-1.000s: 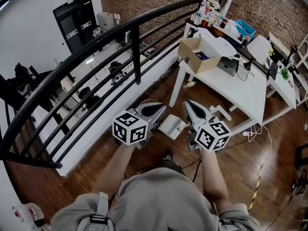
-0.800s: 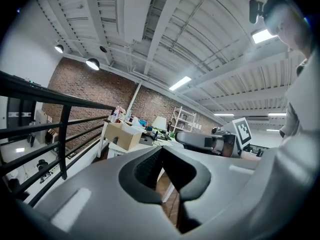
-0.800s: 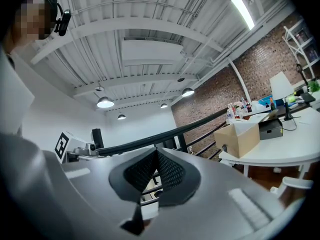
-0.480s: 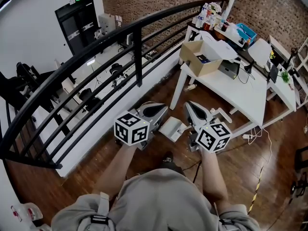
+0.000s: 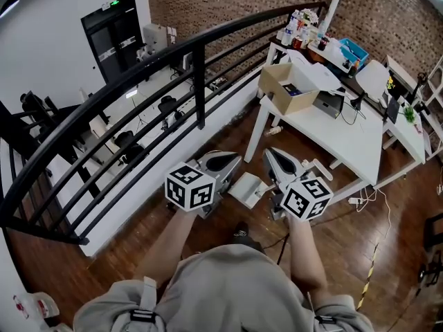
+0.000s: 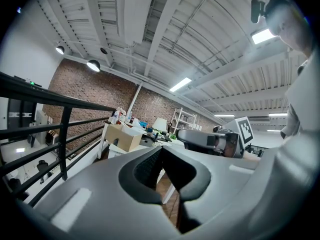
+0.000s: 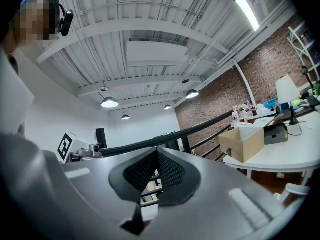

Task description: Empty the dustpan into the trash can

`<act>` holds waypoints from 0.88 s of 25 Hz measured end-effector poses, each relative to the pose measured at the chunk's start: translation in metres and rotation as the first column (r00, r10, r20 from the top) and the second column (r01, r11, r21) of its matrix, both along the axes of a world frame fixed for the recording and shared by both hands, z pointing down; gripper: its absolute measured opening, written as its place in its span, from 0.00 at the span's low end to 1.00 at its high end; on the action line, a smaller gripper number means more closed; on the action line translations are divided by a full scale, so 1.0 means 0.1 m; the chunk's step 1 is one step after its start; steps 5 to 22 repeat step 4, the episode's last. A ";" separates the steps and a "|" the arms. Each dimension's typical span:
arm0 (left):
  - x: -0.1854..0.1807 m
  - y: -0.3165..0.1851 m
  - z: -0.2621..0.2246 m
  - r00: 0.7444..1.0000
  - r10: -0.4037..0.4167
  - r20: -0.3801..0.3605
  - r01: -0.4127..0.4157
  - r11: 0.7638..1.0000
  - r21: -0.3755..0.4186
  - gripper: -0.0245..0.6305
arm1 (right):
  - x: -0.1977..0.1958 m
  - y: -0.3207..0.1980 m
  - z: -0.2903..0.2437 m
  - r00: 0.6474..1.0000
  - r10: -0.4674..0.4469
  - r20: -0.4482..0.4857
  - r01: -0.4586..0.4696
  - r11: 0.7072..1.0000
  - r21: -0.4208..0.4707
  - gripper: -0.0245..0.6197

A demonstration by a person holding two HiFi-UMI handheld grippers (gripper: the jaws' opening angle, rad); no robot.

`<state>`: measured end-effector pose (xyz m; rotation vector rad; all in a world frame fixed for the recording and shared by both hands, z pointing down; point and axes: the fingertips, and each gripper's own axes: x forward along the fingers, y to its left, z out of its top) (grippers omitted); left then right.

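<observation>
Left tongs (image 5: 237, 157) and right tongs (image 5: 269, 151) side by side — both closed, empty.

Box (image 5: 286, 88) on table (image 5: 342, 135); railing (image 5: 199, 81) left of table.

White table (image 5: 346, 144) on wood floor (image 5: 131, 247); open cardboard box (image 5: 291, 88) on table corner.

Partly hidden: white object (image 5: 248, 185) on floor (image 5: 360, 234), overlapped by left gripper (image 5: 237, 158) and right gripper (image 5: 270, 151); kind not made out. On table (image 5: 332, 126), far-end bottles (image 5: 299, 30) were too small to identify. Contents of cardboard box (image 5: 291, 81) unclear.
</observation>
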<state>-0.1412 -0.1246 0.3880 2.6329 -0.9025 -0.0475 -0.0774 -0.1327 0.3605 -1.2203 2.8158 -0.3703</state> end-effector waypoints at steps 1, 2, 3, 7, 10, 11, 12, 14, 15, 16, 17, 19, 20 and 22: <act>0.00 0.01 0.00 1.000 0.001 0.000 -0.001 1.000 0.000 0.04 | 0.00 0.01 0.00 1.000 0.001 0.000 -0.001 1.000 -0.001 0.04; 0.00 0.02 0.00 1.000 0.002 -0.001 -0.002 1.000 0.000 0.04 | 0.00 0.02 0.00 1.000 0.001 -0.001 -0.001 1.000 -0.001 0.04; 0.00 0.03 0.00 1.000 0.003 -0.001 -0.003 1.000 -0.001 0.04 | 0.00 0.03 0.01 1.000 0.002 -0.002 -0.002 1.000 -0.002 0.04; 0.01 0.05 0.00 1.000 0.004 -0.001 -0.004 1.000 -0.001 0.04 | 0.00 0.04 0.01 1.000 0.002 -0.002 -0.002 1.000 -0.002 0.04; 0.01 0.05 0.00 1.000 0.004 -0.001 -0.004 1.000 -0.001 0.04 | 0.00 0.04 0.01 1.000 0.002 -0.002 -0.002 1.000 -0.002 0.04; 0.01 0.05 0.00 1.000 0.004 -0.001 -0.004 1.000 -0.001 0.04 | 0.00 0.04 0.01 1.000 0.002 -0.002 -0.002 1.000 -0.002 0.04; 0.01 0.05 0.00 1.000 0.004 -0.001 -0.004 1.000 -0.001 0.04 | 0.00 0.04 0.01 1.000 0.002 -0.002 -0.002 1.000 -0.002 0.04; 0.01 0.05 0.00 1.000 0.004 -0.001 -0.004 1.000 -0.001 0.04 | 0.00 0.04 0.01 1.000 0.002 -0.002 -0.002 1.000 -0.002 0.04; 0.01 0.05 0.00 1.000 0.004 -0.001 -0.004 1.000 -0.001 0.04 | 0.00 0.04 0.01 1.000 0.002 -0.002 -0.002 1.000 -0.002 0.04; 0.01 0.05 0.00 1.000 0.004 -0.001 -0.004 1.000 -0.001 0.04 | 0.00 0.04 0.01 1.000 0.002 -0.002 -0.002 1.000 -0.002 0.04; 0.01 0.05 0.00 1.000 0.004 -0.001 -0.004 1.000 -0.001 0.04 | 0.00 0.04 0.01 1.000 0.002 -0.002 -0.002 1.000 -0.002 0.04; 0.01 0.05 0.00 1.000 0.004 -0.001 -0.004 1.000 -0.001 0.04 | 0.00 0.04 0.01 1.000 0.002 -0.002 -0.002 1.000 -0.002 0.04; 0.01 0.05 0.00 1.000 0.004 -0.001 -0.004 1.000 -0.001 0.04 | 0.00 0.04 0.01 1.000 0.002 -0.002 -0.002 1.000 -0.002 0.04; 0.01 0.05 0.00 1.000 0.004 -0.001 -0.004 1.000 -0.001 0.04 | 0.00 0.04 0.01 1.000 0.002 -0.002 -0.002 1.000 -0.002 0.04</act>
